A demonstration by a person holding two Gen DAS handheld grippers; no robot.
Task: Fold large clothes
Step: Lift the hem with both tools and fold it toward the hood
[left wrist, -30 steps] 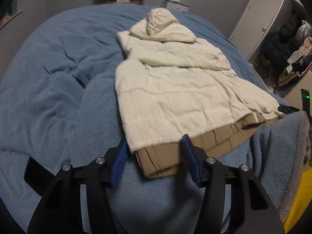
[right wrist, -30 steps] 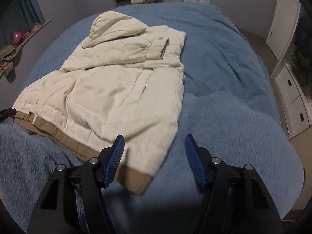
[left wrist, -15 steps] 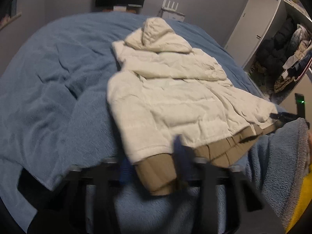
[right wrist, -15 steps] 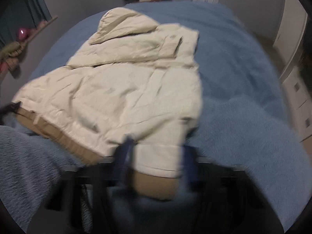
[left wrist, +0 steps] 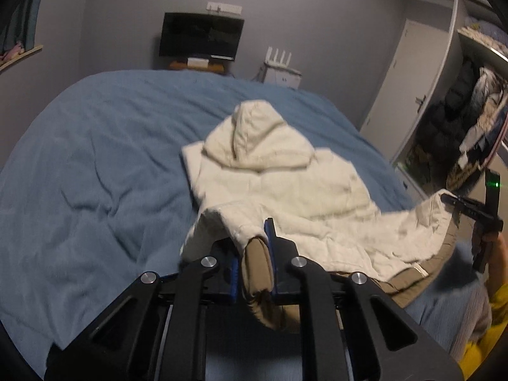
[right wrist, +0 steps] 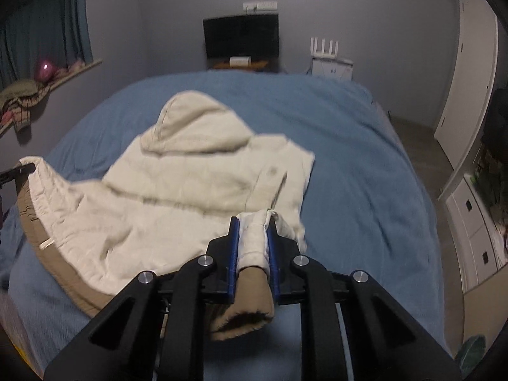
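A cream hooded jacket (left wrist: 285, 184) lies on a bed covered with a blue blanket (left wrist: 95, 158), its hood (left wrist: 254, 136) pointing toward the far wall and its tan hem (right wrist: 57, 254) toward the camera. The near part of the jacket is raised off the blanket at both bottom corners, while the hood and shoulders rest flat on the bed.

The left tongs (left wrist: 254, 247) are clamped on the jacket's bottom corner on their side: the blue pads (left wrist: 270, 231) press the cream fabric and the tan band, which bulges and hangs down between the black arms. The right tongs (right wrist: 252, 244) are closing on the other bottom corner, with a bunched fold of cream fabric squeezed between their blue pads (right wrist: 234, 244) and the tan band hanging just below.

In the left wrist view the right tongs appear at the far right edge, gripping the raised hem, with a hand (left wrist: 495, 247) behind them.

Beyond the bed stand a dark screen (right wrist: 241, 35) and a white router (right wrist: 324, 47) against the grey wall
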